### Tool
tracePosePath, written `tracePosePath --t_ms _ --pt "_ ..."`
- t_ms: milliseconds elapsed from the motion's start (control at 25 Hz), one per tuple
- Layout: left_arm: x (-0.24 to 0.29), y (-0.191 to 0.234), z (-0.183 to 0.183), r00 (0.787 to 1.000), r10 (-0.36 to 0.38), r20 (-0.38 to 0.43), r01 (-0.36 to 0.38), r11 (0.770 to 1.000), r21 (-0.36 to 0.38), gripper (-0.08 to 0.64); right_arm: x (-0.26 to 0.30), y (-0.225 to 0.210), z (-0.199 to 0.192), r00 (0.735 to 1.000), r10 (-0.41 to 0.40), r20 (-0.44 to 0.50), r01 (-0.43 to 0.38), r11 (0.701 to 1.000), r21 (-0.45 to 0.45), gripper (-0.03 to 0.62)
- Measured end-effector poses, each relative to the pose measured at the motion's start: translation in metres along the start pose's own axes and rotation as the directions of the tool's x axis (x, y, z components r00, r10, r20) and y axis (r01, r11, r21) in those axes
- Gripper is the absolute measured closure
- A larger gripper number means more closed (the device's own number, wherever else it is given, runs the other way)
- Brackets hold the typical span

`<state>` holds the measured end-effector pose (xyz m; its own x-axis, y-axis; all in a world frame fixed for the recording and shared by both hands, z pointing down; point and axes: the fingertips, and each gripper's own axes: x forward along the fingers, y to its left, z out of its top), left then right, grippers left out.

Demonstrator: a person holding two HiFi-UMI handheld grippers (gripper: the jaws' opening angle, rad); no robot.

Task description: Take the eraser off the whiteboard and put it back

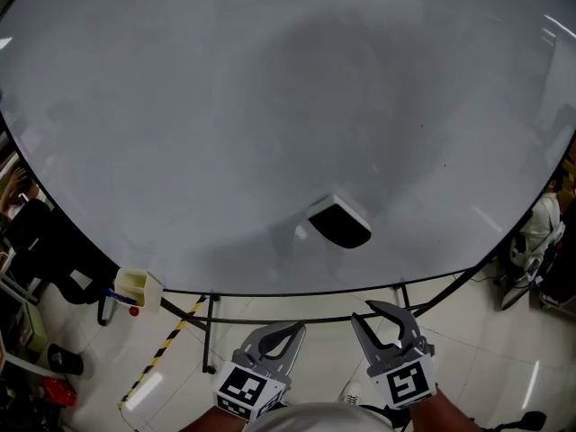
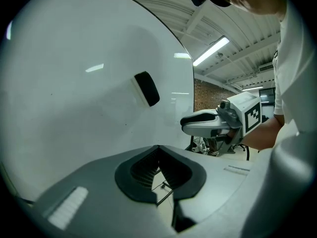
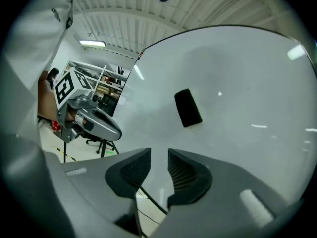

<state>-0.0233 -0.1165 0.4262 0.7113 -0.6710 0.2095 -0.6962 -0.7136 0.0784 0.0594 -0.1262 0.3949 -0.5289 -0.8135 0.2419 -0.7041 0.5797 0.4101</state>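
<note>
A black eraser (image 1: 340, 224) with a white back clings to the large whiteboard (image 1: 225, 106), low and a little right of centre. Both grippers hang below the board's bottom edge, apart from the eraser. My left gripper (image 1: 290, 330) is shut, its tips touching with nothing between them. My right gripper (image 1: 371, 311) stands partly open and empty. In the left gripper view the eraser (image 2: 147, 88) sits above my shut jaws (image 2: 158, 150), with the right gripper (image 2: 185, 124) off to the right. In the right gripper view the eraser (image 3: 188, 108) lies above the gap of my right gripper (image 3: 159, 155).
A pale yellow holder (image 1: 137, 288) with markers hangs at the board's lower left corner. The stand's black legs (image 1: 209, 331) and yellow-black floor tape (image 1: 162, 349) lie below the board. Office chairs (image 1: 531, 241) and clutter stand at both sides.
</note>
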Motion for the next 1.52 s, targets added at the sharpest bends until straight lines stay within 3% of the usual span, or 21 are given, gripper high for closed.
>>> tracePosePath --t_ms 400,800,880,1000,1200,1520 --pt "-0.014 0.0 -0.017 1.0 0.015 -0.004 -0.015 0.999 -0.045 0.543 0.017 -0.041 0.044 0.989 -0.145 0.039 0.15 0.977 -0.154 0.425" --pt "-0.022 0.001 -0.019 0.998 0.067 0.004 -0.067 0.995 -0.07 0.543 0.033 -0.055 0.076 0.98 -0.152 0.125 0.176 0.961 -0.215 0.402" --pt "-0.023 0.002 -0.02 0.997 0.072 0.004 -0.072 0.995 -0.069 0.543 0.038 -0.056 0.083 0.977 -0.154 0.148 0.186 0.955 -0.23 0.342" --pt "-0.024 0.0 -0.021 0.997 0.072 0.001 -0.071 0.995 -0.069 0.543 0.044 -0.057 0.094 0.965 -0.173 0.195 0.222 0.937 -0.269 0.325" --pt "-0.024 -0.003 -0.021 0.998 0.064 -0.006 -0.064 0.996 -0.068 0.543 0.056 -0.065 0.105 0.951 -0.225 0.213 0.276 0.927 -0.254 0.325" --pt "-0.025 0.002 -0.023 0.998 0.064 -0.012 -0.064 0.995 -0.07 0.543 0.078 -0.071 0.116 0.947 -0.252 0.2 0.299 0.919 -0.258 0.29"
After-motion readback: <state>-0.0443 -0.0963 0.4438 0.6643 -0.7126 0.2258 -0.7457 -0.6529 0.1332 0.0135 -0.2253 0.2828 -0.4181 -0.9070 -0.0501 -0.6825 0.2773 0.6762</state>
